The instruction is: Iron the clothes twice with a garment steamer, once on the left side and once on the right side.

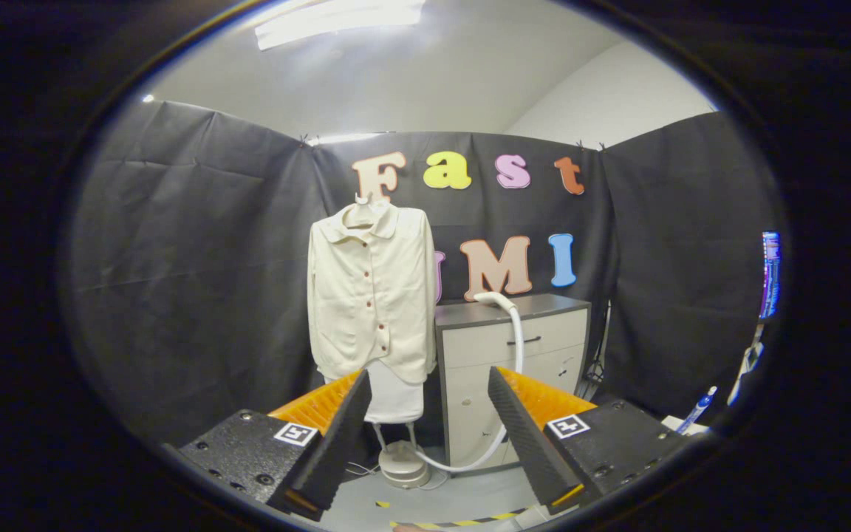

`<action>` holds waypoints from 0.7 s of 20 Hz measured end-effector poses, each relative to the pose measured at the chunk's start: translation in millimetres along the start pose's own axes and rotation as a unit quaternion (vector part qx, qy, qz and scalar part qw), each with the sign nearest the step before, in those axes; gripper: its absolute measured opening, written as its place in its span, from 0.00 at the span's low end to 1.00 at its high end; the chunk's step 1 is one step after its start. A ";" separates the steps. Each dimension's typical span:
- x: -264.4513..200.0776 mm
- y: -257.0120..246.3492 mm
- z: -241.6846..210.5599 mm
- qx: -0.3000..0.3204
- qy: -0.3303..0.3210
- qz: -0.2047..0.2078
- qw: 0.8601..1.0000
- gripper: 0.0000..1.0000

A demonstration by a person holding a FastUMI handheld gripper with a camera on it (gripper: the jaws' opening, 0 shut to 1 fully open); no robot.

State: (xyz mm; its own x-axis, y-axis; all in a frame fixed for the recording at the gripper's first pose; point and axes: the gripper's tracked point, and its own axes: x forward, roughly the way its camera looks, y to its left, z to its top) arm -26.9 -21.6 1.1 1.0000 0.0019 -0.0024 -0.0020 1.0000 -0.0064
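Gripper [429, 436]: fingers spread wide, nothing between them, aimed at the stand well ahead. Shirt [371, 292]: cream, buttoned, hung on a hanger [364, 209] so both front halves face the fingers, likely for steaming left and right. Steamer head [494, 299]: rests on top of the cabinet [544, 336] beside the shirt, untouched; its hose [515, 347] drops down the cabinet front to the round base [405, 464] on the floor. Cabinet drawers closed, contents unseen. Grasping the head appears the first step

The fingers [357, 425] hide part of the steamer hose [515, 347]; its head is too small to tell.
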 end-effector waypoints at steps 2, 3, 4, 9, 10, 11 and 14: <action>2.1 -2.2 0.9 0.000 0.001 -0.002 1.000 0.97; 3.8 -3.8 2.0 0.000 0.001 -0.003 1.000 0.97; 5.9 -6.0 1.9 -0.002 0.000 -0.004 1.000 0.97; 23.7 -21.3 0.4 -0.016 0.004 0.000 1.000 0.97; 30.4 -25.1 0.6 -0.018 0.004 0.002 1.000 0.97; 35.8 -28.8 1.2 -0.020 0.004 0.005 1.000 0.97; 59.5 -38.6 1.9 -0.027 0.000 0.017 0.999 0.97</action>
State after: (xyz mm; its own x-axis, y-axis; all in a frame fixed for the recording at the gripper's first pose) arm 32.6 -60.0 3.1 0.9994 0.0350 -0.0041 -0.0351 0.9975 -0.0609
